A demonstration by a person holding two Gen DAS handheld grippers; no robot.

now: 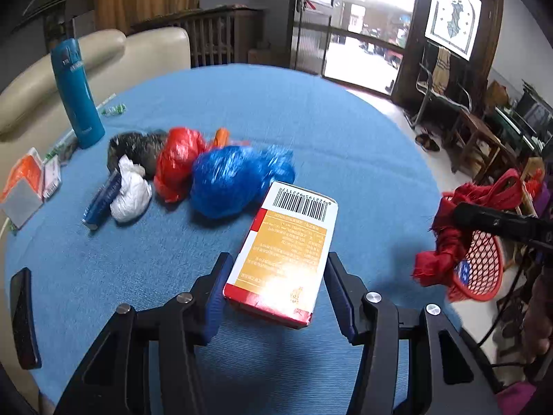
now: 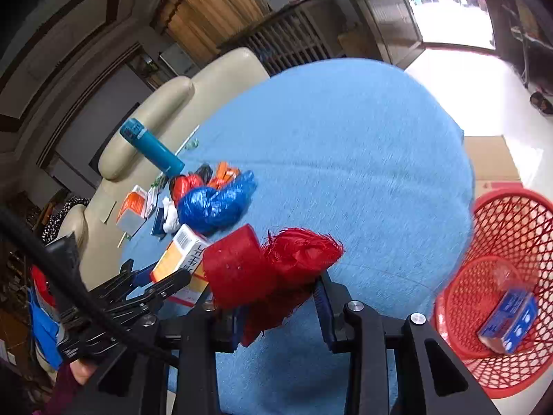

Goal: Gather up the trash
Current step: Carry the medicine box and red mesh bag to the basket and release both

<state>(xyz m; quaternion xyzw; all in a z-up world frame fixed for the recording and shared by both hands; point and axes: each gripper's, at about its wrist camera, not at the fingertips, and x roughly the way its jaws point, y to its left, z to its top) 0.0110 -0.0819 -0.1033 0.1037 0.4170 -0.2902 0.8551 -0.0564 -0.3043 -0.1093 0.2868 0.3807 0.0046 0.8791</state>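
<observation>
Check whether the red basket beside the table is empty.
No: the red basket already holds a blue-and-white carton lying on its bottom.

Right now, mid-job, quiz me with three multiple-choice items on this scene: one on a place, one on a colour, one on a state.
1. Where is the basket?
A. beside the table, on the floor
B. on the table
C. on the sofa

2. What colour is the bag nearest the carton?
A. green
B. blue
C. yellow

3. What do the right tongs hold?
A. nothing
B. the bottle
C. red netting

Key: 1 A, the basket sits below the table's edge. 2 B, the blue bag lies just behind the carton. 3 C, the netting is pinched between the right tongs.
</observation>
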